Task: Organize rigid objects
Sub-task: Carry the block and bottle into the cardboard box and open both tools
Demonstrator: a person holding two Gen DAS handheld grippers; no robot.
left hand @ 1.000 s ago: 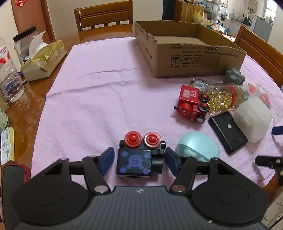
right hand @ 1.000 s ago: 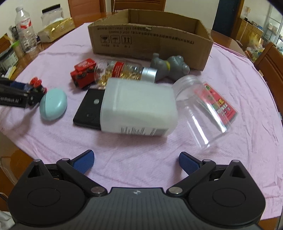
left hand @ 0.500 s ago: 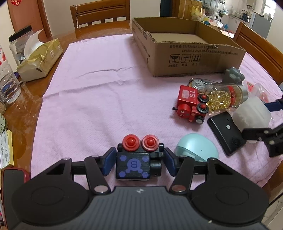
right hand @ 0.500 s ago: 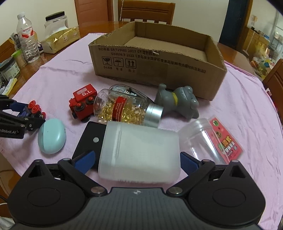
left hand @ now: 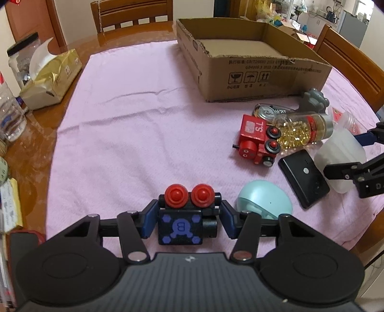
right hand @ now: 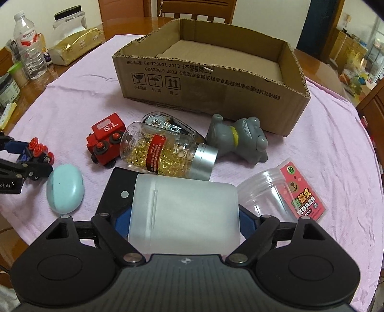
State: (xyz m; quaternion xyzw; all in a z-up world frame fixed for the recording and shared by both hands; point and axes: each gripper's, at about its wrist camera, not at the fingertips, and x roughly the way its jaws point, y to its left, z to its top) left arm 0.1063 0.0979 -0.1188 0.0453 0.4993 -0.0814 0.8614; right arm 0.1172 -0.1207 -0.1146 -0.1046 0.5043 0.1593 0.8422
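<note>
My left gripper [left hand: 186, 222] is shut on a black toy block [left hand: 180, 225] with red knobs and a blue "B", low over the pink cloth. My right gripper [right hand: 184, 222] is shut on a frosted white plastic container [right hand: 184, 216] lying on its side, partly over a black device [right hand: 117, 192]. An open cardboard box [right hand: 211, 84] stands at the back. A red toy train [right hand: 105, 141], a bottle of golden capsules [right hand: 165, 151], a grey toy dog [right hand: 240, 139], a mint oval case [right hand: 64, 192] and a clear jar [right hand: 271, 194] lie in front of it.
A pink-labelled card [right hand: 304, 192] lies by the clear jar. A tape dispenser [right hand: 168, 124] lies behind the capsule bottle. A gold tissue pack [left hand: 50, 81], water bottles [right hand: 31, 52] and jars stand on the wooden table at the left. Wooden chairs [left hand: 132, 12] surround the table.
My left gripper closed onto the black block. My right gripper moved forward around the frosted container and closed on it.
</note>
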